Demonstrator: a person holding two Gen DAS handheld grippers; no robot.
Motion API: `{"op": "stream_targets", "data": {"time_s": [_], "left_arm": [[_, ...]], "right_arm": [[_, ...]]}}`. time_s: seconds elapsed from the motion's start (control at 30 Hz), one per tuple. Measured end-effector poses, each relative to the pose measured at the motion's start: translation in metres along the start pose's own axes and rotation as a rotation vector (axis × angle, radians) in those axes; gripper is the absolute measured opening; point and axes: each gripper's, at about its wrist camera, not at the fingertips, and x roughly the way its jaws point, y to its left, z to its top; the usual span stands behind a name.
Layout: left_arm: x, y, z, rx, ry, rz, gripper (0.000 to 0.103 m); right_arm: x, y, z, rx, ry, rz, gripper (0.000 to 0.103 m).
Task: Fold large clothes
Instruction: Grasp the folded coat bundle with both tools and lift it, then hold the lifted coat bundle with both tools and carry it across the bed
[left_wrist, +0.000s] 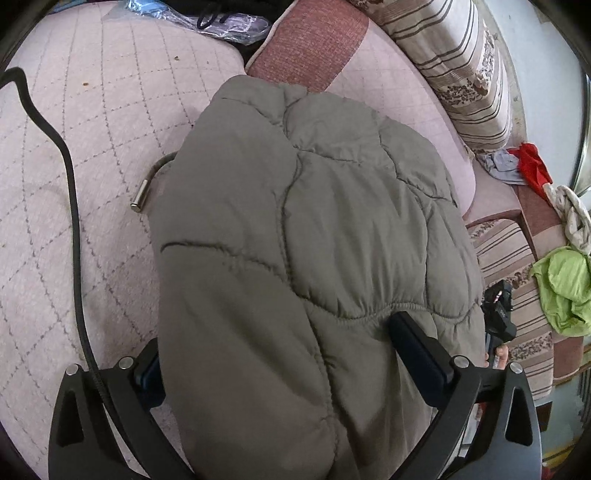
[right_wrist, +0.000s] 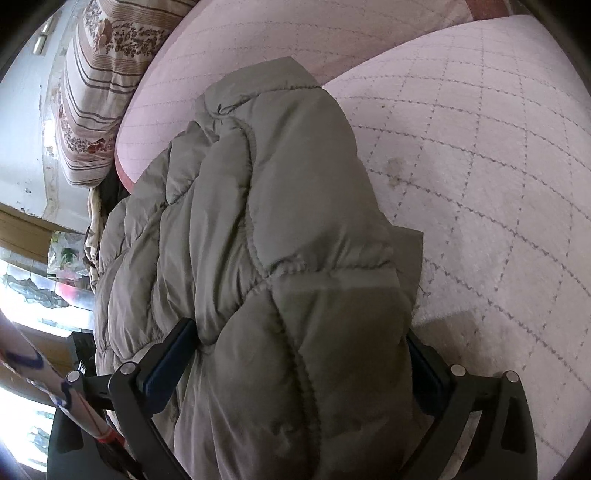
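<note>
A grey quilted puffer jacket (left_wrist: 295, 229) lies folded in a thick bundle on a pink quilted sofa seat (left_wrist: 92, 147). My left gripper (left_wrist: 280, 350) has its fingers on either side of the bundle's near end; the right finger (left_wrist: 417, 350) presses into the fabric and the left finger is mostly hidden. In the right wrist view the same jacket (right_wrist: 277, 240) fills the middle, and my right gripper (right_wrist: 295, 358) clamps its near end between both fingers (right_wrist: 170, 354). A drawcord with a metal tip (left_wrist: 142, 192) pokes out at the jacket's left edge.
A black cable (left_wrist: 70, 206) runs across the seat at left. Striped cushions (left_wrist: 461, 62) stand at the back. Red, white and green clothes (left_wrist: 561, 284) lie at the far right. A plastic bag (left_wrist: 207, 18) sits at the top. A striped cushion (right_wrist: 99, 85) stands left of the sofa seat (right_wrist: 480, 166).
</note>
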Motion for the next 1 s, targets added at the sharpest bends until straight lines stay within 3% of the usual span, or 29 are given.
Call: {"op": "stream_targets", "data": {"time_s": [0.27,0.43,0.47,0.63,0.73,0.8,1.0], "left_arm": [[0.001,-0.009,-0.004,-0.030,-0.023,0.078,0.103],[0.000,-0.021,-0.009,-0.013,-0.017,0.119,0.102],[0.000,-0.027,-0.010,0.000,-0.021,0.134,0.100],[-0.014,-0.058,-0.023,0.074,-0.077,0.241,0.064],[-0.022,-0.073,-0.030,0.097,-0.095,0.294,0.053],[-0.026,-0.083,-0.036,0.118,-0.103,0.339,0.050],[-0.039,-0.097,-0.059,0.159,-0.118,0.430,0.047]], "right_arm": [[-0.007,-0.006,-0.011,0.021,-0.046,0.001,0.103],[-0.004,0.002,-0.016,0.007,-0.009,0.025,0.103],[-0.003,0.007,-0.018,-0.011,0.006,0.029,0.101],[-0.010,0.015,-0.029,0.002,0.001,0.033,0.080],[-0.019,0.017,-0.034,0.011,-0.005,0.046,0.066],[-0.027,0.019,-0.038,0.013,-0.013,0.043,0.059],[-0.040,0.026,-0.053,-0.001,-0.018,0.025,0.054]]}}
